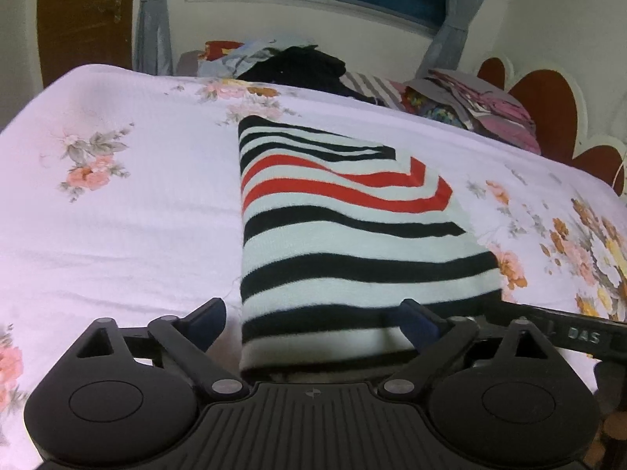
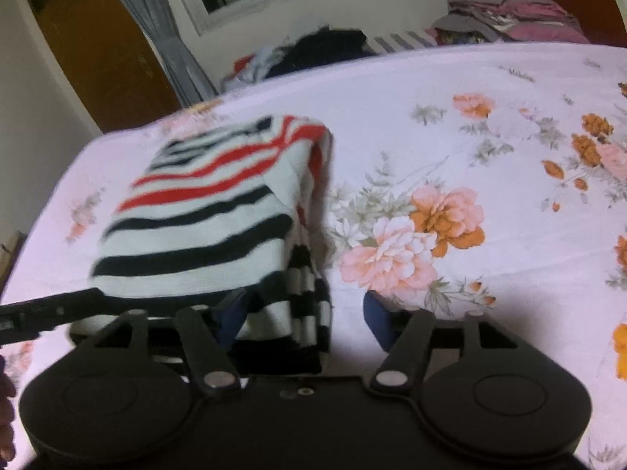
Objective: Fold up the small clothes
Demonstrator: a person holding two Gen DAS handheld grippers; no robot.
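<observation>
Folded striped sweater (image 1: 345, 235) on floral bed (image 1: 117, 215): your left gripper (image 1: 313, 321) and right gripper (image 2: 303, 313) straddle its near edge, fingers wide apart, gripping nothing.

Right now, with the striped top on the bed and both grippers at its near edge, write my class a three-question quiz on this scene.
1. True or false: the striped top lies folded on the floral bedsheet.
2. Which colours are its stripes? A) green and yellow B) black and red on white C) all blue
3. Fill in: the left gripper and the right gripper are both ____ at the top's near edge.

Key:
1. True. It lies as a narrow folded stack.
2. B.
3. Open. Each gripper's fingers are spread apart, with the hem between them.
</observation>
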